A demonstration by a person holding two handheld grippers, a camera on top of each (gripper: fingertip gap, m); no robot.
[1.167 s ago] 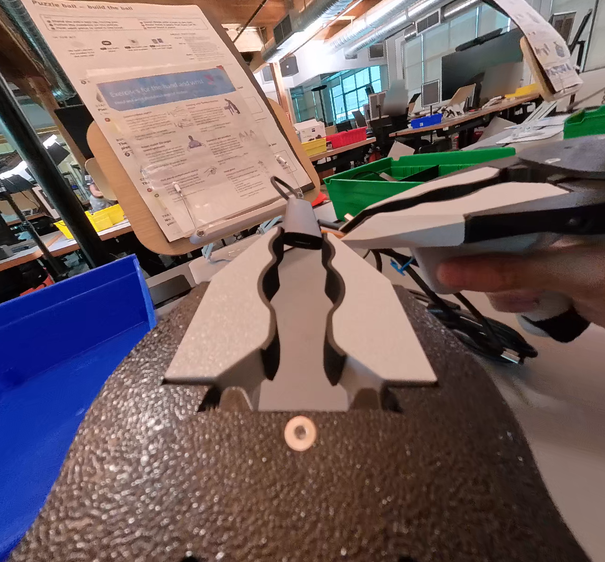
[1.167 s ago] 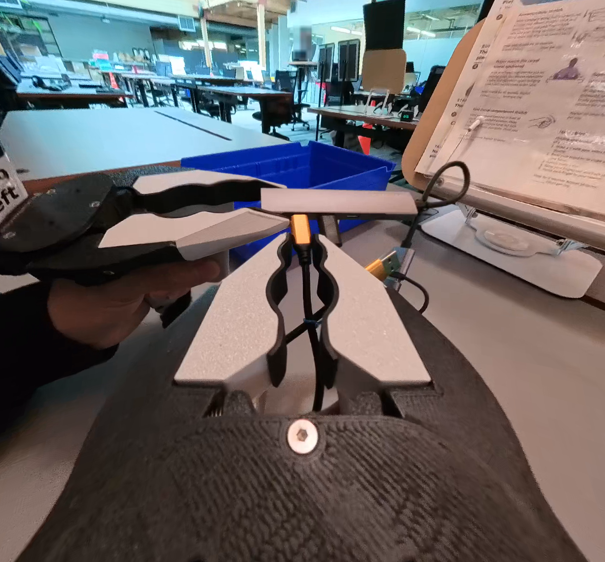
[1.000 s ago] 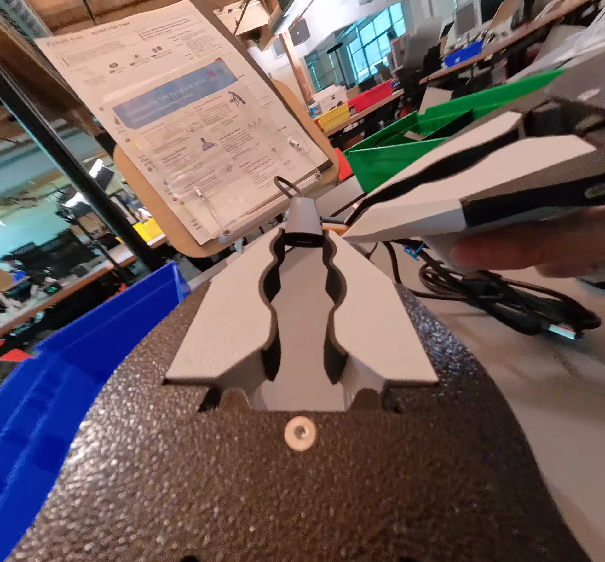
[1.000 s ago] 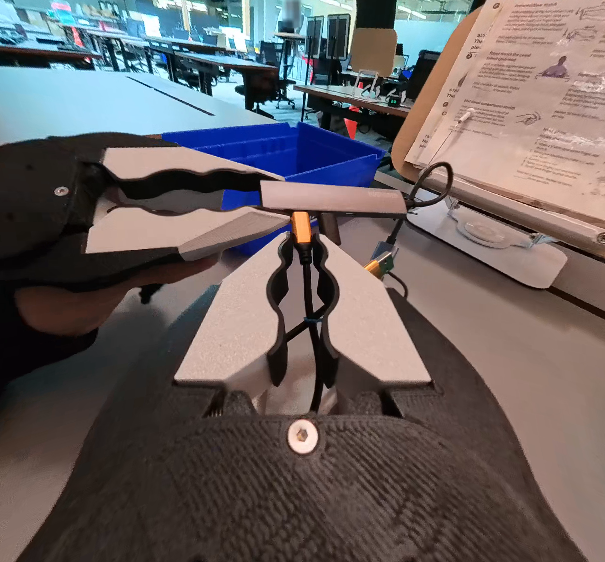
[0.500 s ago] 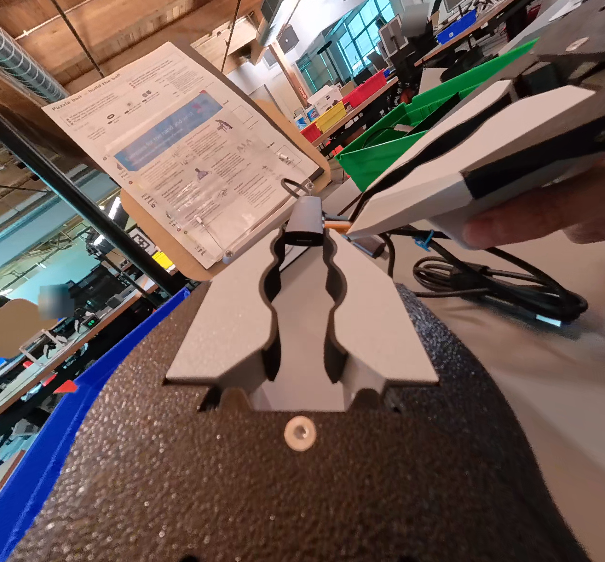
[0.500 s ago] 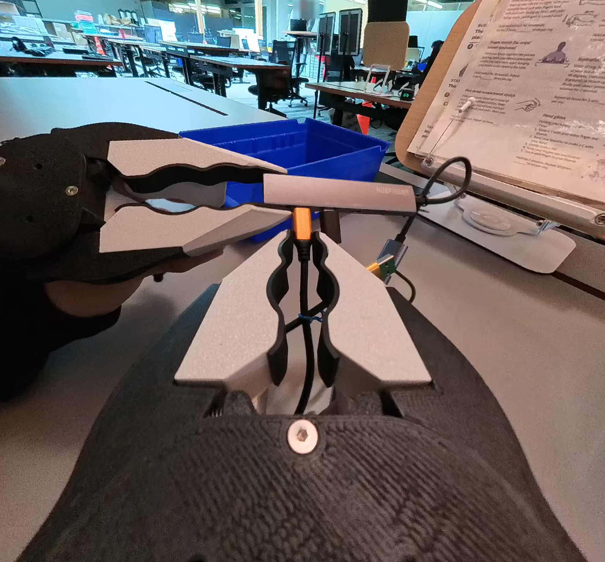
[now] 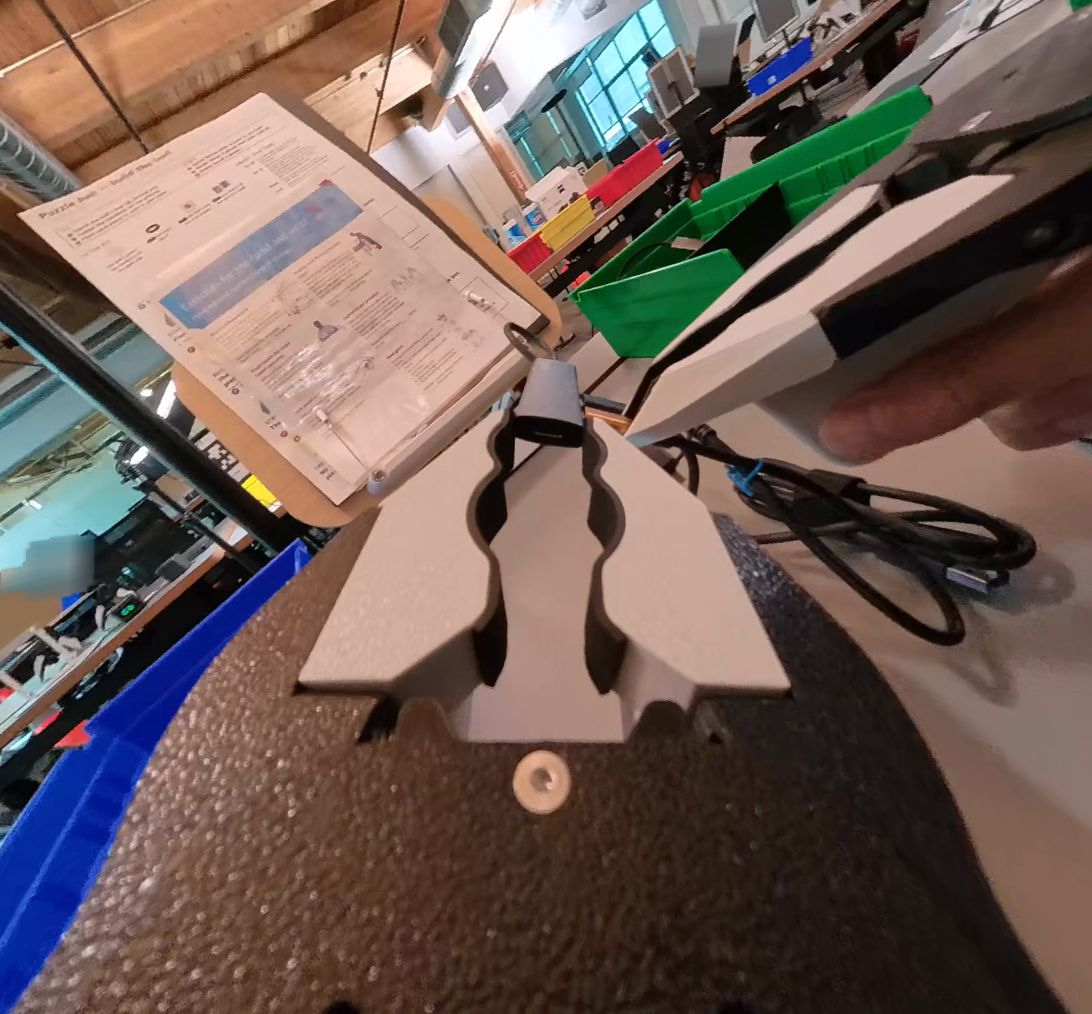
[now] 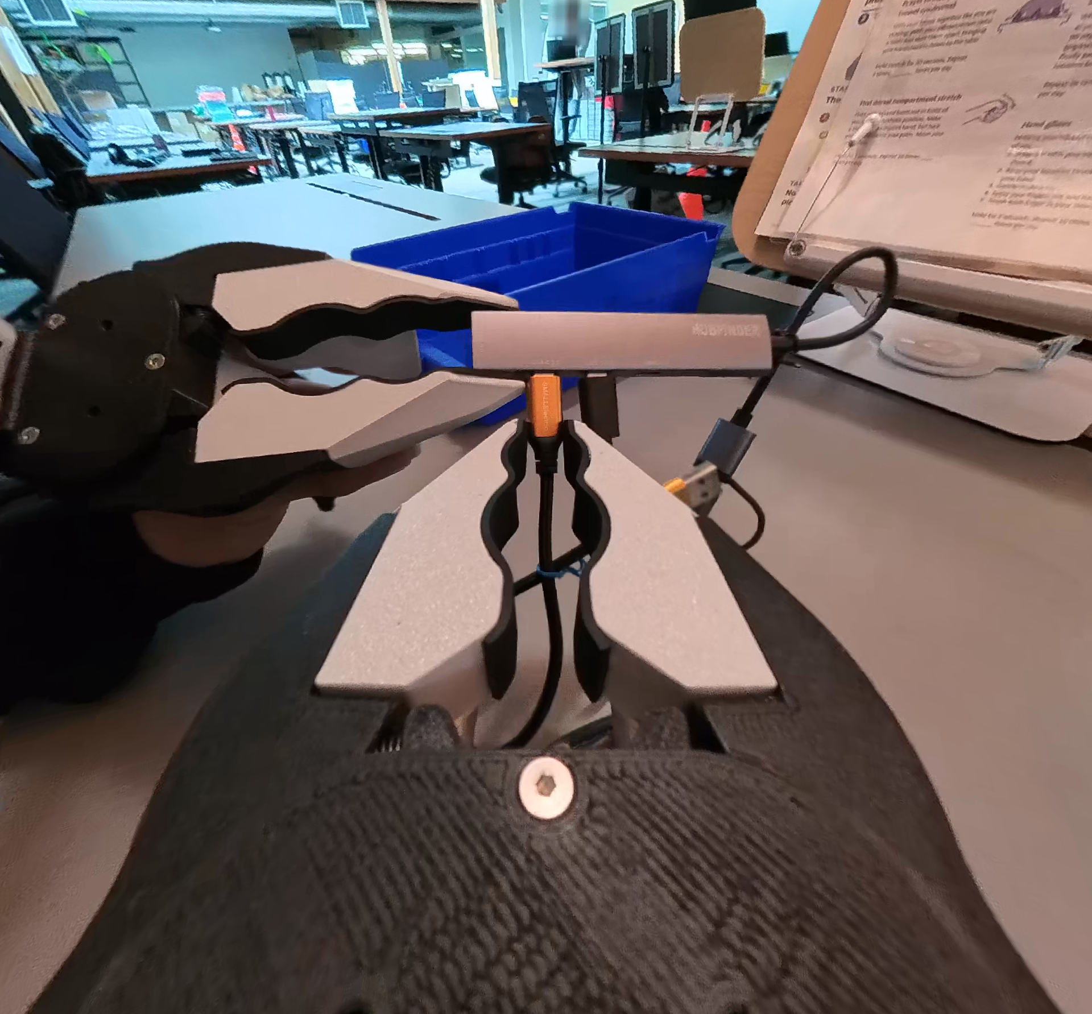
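the grey usb hub (image 8: 620, 340) hangs above the grey tabletop (image 8: 886, 601), pinched at one end by the left gripper (image 8: 508, 344), while the right gripper (image 8: 545, 435) clamps the orange plug (image 8: 542, 405) seated in its underside. open tabletop lies to the right of the right gripper and beneath the hub, broken by the hub's dangling lead and its usb connector (image 8: 700, 480). just behind the hub the blue bin (image 8: 626, 262) blocks the far side, and the document stand (image 8: 957, 300) with its base plate walls off the right rear. beside the right gripper a coil of black cable (image 7: 874, 536) clutters the table, with the green bin (image 7: 668, 300) beyond.
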